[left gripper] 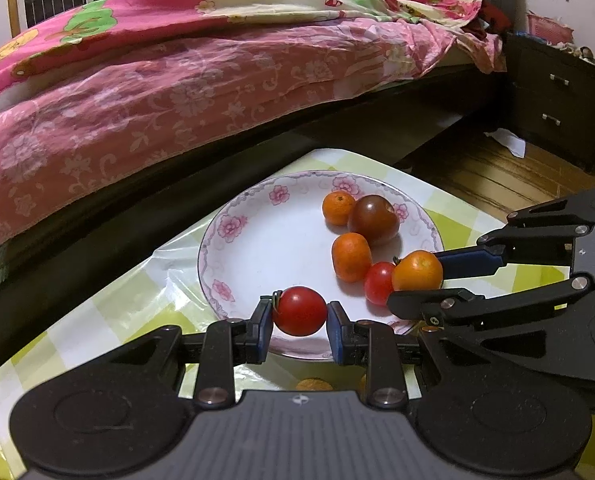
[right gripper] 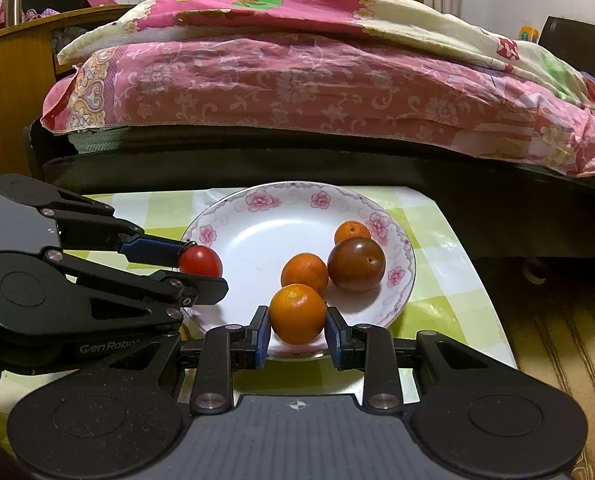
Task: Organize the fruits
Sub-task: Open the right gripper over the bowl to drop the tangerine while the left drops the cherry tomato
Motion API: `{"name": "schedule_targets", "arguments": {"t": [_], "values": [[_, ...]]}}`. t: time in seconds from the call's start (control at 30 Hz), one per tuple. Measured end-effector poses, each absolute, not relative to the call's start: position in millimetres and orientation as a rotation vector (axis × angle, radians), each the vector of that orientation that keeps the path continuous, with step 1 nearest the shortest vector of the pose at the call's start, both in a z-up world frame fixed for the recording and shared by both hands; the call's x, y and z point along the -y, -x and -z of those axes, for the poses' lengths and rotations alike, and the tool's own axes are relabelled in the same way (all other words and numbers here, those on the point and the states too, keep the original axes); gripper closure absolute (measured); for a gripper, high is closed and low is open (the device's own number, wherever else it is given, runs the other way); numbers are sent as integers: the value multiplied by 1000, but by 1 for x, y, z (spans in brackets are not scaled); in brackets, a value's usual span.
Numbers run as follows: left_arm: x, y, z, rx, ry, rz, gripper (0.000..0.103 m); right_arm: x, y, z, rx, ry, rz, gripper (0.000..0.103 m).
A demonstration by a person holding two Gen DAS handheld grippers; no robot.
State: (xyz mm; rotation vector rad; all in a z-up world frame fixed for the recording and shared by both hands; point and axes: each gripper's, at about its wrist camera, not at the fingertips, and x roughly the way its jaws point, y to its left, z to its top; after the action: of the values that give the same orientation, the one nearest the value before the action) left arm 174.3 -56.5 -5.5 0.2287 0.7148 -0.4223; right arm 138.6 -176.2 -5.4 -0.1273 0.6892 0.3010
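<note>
A white plate with pink flowers [left gripper: 233,248] [right gripper: 257,236] sits on the green-checked table. My left gripper [left gripper: 299,316] is shut on a red cherry tomato [left gripper: 300,311] over the plate's near rim; it also shows in the right wrist view [right gripper: 200,261]. My right gripper [right gripper: 297,320] is shut on a small orange [right gripper: 297,313] over the plate's near edge, also seen in the left wrist view [left gripper: 417,270]. On the plate lie a dark brown tomato [left gripper: 373,219] [right gripper: 356,263], two small oranges [left gripper: 351,257] [left gripper: 338,208] and another red tomato [left gripper: 379,282].
A bed with a pink floral cover [left gripper: 177,92] runs close behind the table. A dark nightstand [left gripper: 557,100] stands at the right on the wooden floor [left gripper: 489,176]. Another orange fruit [left gripper: 313,384] lies on the table under my left gripper.
</note>
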Motion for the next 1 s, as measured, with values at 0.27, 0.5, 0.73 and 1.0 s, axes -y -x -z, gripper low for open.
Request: {"name": "schedule_targets", "arguments": {"t": [0.27, 0.5, 0.73, 1.0], "values": [[55, -180, 12, -738, -213, 421, 67, 176, -147, 10, -695, 140, -294, 77], [54, -181, 13, -732, -216, 404, 66, 175, -151, 12, -692, 149, -304, 75], [51, -183, 11, -738, -186, 397, 66, 174, -152, 10, -676, 150, -311, 75], [49, -185, 10, -739, -174, 389, 65, 175, -153, 9, -663, 143, -317, 74]]}}
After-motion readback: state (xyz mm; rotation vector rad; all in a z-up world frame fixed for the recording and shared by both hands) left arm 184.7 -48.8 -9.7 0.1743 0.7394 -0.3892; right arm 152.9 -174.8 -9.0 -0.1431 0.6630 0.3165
